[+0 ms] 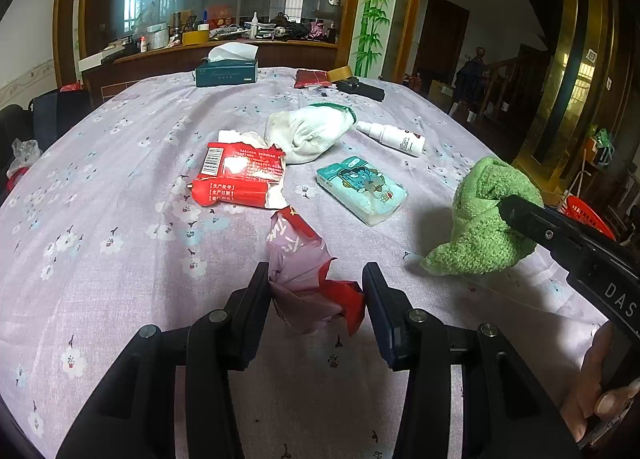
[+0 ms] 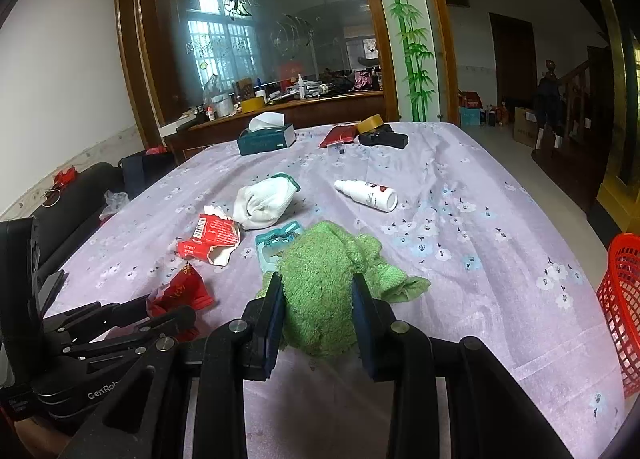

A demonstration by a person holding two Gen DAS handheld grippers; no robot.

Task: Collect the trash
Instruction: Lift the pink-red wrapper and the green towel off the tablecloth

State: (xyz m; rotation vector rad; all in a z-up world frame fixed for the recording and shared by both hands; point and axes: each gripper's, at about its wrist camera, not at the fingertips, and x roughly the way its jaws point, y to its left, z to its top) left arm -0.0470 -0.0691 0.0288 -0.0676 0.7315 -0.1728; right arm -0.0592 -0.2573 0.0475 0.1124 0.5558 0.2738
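1. Left wrist view: our left tool [image 1: 316,295] clamps the crumpled red wrapper [image 1: 308,279] just above the table [image 1: 120,259]. We judge the pickup step in hand; next comes carrying it to a bin.
2. Right wrist view: our right tool [image 2: 318,309] grips the green cloth [image 2: 324,279]; the red basket [image 2: 622,299] stands beside the table.

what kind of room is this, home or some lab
Most likely a home dining or living room: a floral tablecloth, a wooden staircase at the back, and a cluttered sideboard behind the table.
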